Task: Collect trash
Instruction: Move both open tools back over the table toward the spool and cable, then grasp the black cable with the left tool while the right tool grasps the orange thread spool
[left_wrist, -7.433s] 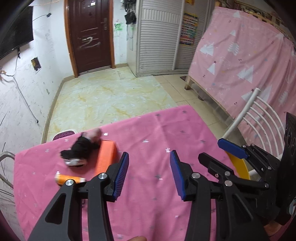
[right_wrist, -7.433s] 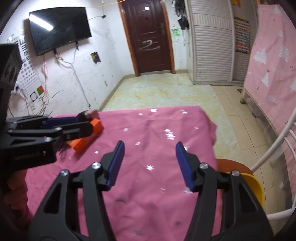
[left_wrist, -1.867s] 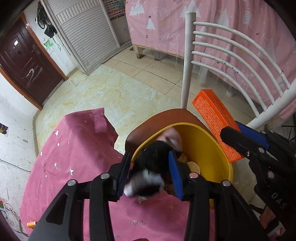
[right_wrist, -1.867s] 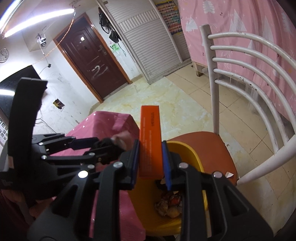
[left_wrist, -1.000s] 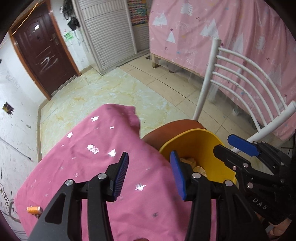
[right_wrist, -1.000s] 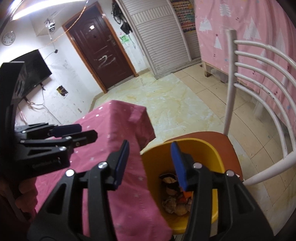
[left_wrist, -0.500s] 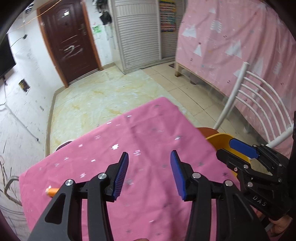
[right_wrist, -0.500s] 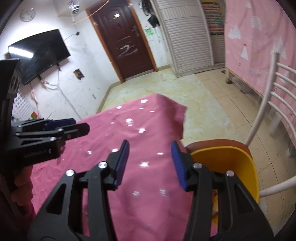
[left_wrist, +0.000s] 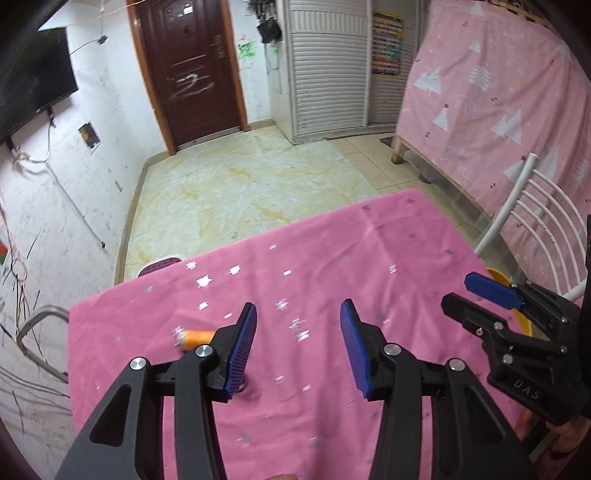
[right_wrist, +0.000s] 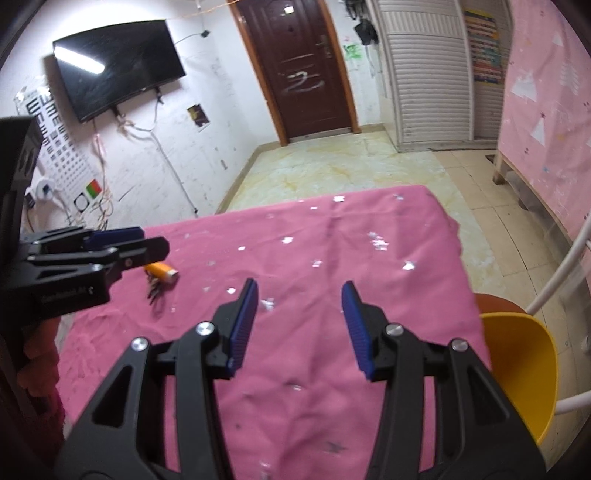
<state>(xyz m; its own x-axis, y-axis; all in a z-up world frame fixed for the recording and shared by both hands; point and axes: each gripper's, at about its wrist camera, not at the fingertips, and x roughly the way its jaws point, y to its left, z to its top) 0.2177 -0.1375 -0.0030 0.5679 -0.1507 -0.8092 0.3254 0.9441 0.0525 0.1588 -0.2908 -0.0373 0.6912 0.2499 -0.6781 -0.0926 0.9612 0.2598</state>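
Eyeing the small orange bottle (right_wrist: 161, 272) lying on the tabletop (right_wrist: 332, 258) (light, rounded, slippery, I'd judge): left gripper (left_wrist: 298, 343) and right gripper (right_wrist: 297, 326) half-open, empty; grip mid-body.

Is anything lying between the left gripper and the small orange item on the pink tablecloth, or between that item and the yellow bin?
Nothing visible does. The orange item lies alone on the pink tablecloth, just ahead of the open, empty left gripper. Only bare cloth runs from it to the yellow bin on the chair at the far side.

We see the orange item (left_wrist: 195, 338) blurred, half behind a finger; the yellow bin (right_wrist: 517, 369) perhaps holds trash, its inside hidden.
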